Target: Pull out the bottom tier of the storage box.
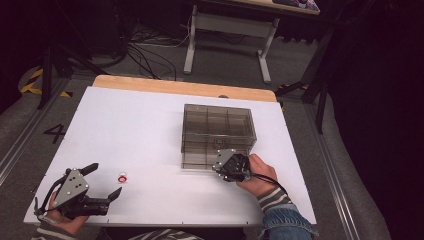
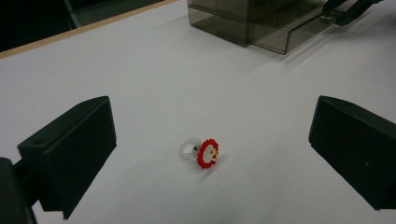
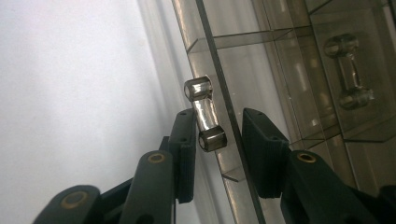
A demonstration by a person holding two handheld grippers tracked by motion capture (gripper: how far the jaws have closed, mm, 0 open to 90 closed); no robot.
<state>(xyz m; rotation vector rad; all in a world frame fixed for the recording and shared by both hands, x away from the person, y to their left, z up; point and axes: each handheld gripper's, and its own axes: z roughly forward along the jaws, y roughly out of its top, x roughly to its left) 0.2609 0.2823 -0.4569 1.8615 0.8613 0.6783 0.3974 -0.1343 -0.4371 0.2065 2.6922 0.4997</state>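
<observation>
Smoky plastic box (image 1: 218, 134) — right gripper (image 3: 219, 140) spread around its drawer handle (image 3: 204, 114); left gripper (image 2: 210, 154) spread wide near a ring (image 2: 201, 151).

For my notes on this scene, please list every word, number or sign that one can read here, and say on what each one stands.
"4": a dark numeral marked on the grey floor, left of the white table.
Yellow and black hazard stripes, a sign without words, on the floor at far left.
No readable text on the smoked plastic drawer box, the red ring, or either gripper.
</observation>
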